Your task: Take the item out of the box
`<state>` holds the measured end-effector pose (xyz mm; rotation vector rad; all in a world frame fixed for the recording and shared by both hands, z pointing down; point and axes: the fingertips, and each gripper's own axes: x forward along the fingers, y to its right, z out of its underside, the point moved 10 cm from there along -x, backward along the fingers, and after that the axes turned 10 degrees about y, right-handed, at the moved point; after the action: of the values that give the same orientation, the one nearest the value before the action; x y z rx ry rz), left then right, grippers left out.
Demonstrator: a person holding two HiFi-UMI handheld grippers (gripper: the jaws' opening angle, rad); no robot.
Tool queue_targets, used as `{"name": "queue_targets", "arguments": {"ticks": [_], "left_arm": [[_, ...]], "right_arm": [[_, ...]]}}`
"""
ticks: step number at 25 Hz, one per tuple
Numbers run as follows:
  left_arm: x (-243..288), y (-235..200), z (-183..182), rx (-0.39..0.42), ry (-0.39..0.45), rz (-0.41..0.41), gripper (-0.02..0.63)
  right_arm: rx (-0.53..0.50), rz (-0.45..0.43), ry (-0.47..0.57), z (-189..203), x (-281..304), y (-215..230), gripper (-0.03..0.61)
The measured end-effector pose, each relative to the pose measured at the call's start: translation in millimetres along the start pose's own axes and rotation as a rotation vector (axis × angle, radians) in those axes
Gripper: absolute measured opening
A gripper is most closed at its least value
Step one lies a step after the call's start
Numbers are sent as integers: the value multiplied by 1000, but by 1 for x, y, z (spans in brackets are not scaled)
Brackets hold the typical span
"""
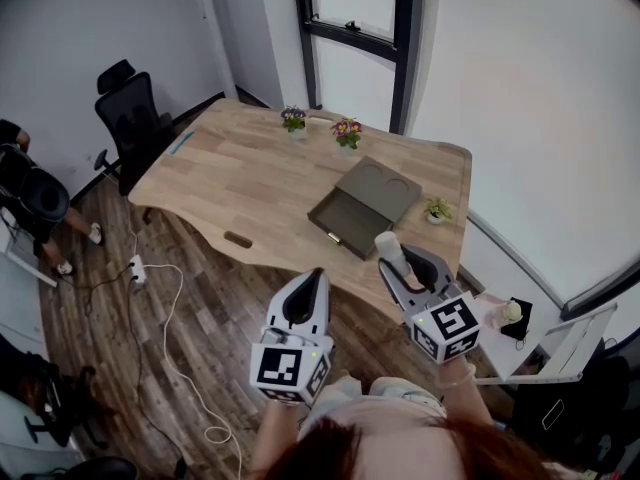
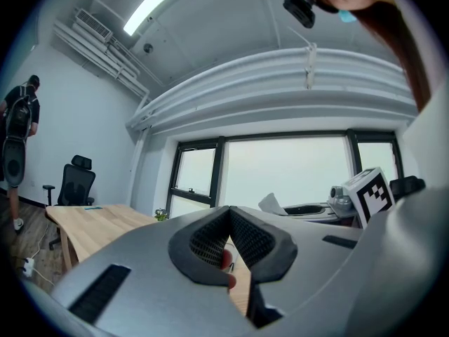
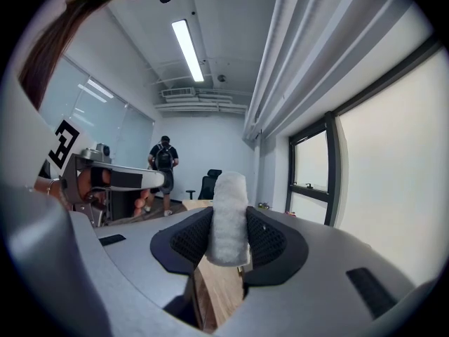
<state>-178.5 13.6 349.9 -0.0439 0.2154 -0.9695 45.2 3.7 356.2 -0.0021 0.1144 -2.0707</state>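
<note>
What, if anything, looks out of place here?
Nothing is damaged or spilled. The box on the table lies open, and a white fuzzy roll sits clamped in the right tongs, off the table. A power strip lies out on the floor.

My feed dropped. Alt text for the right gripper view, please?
The right gripper clamps an upright white fuzzy roll between its jaws. Beyond it are a wooden table, a person with a backpack standing near an office chair, and windows on the right.
</note>
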Motion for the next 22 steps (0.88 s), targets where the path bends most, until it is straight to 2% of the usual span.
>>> {"name": "queue_targets", "arguments": {"ticks": [22], "left_arm": [[-4, 37, 8, -2, -27, -58, 0]], "right_arm": [[6, -51, -1, -1, -33, 16, 133]]}}
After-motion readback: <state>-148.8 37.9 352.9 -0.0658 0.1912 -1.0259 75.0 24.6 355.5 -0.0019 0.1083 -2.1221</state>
